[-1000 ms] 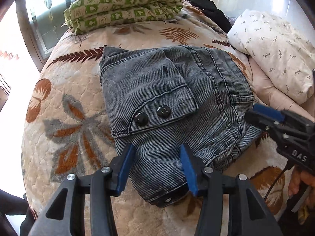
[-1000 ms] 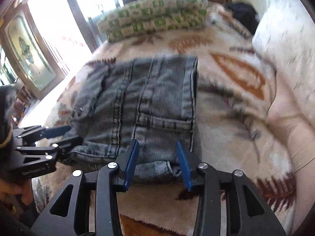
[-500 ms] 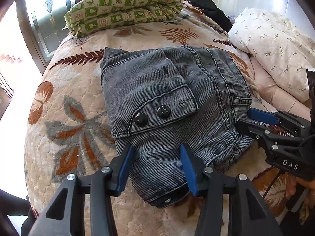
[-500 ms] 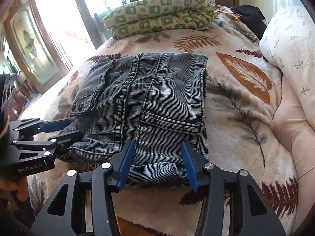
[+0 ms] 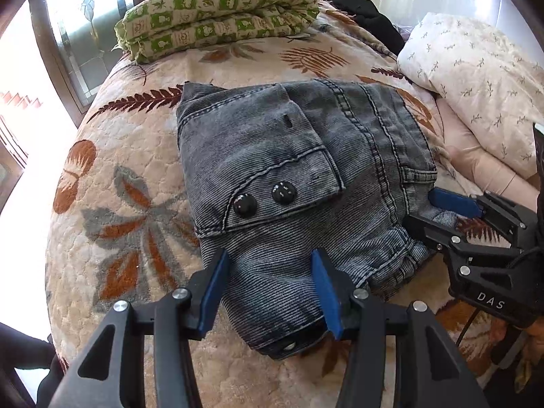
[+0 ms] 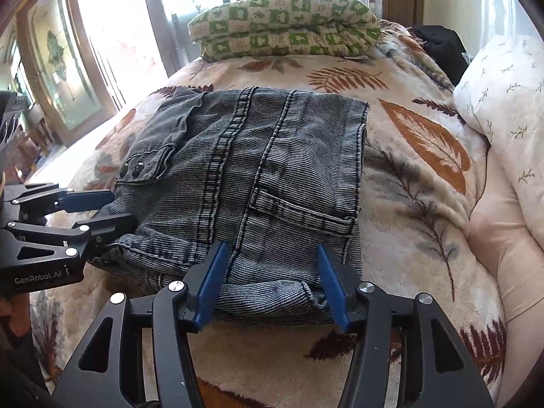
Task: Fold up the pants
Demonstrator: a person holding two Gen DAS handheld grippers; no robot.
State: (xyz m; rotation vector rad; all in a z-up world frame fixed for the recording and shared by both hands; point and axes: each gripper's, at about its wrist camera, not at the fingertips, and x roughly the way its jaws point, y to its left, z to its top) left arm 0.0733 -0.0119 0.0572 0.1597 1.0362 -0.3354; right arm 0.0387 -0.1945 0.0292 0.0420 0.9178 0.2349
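We hold the left gripper [image 5: 270, 285] at the near edge of the folded grey washed-denim pants [image 5: 292, 183], its blue-padded jaws spread apart with the fabric between them and not pinched. We hold the right gripper [image 6: 272, 280] at the same near edge, further toward the pocket side, its jaws likewise spread over the hem without clamping. The pants lie flat, folded into a compact block, on the cream quilted bedspread with brown leaf print [image 6: 421, 170]. Right of the pants sits a white sprig-patterned pillow [image 5: 476, 78]. Beyond the pants, well apart, rests a folded green-and-cream checked blanket [image 6: 285, 27].
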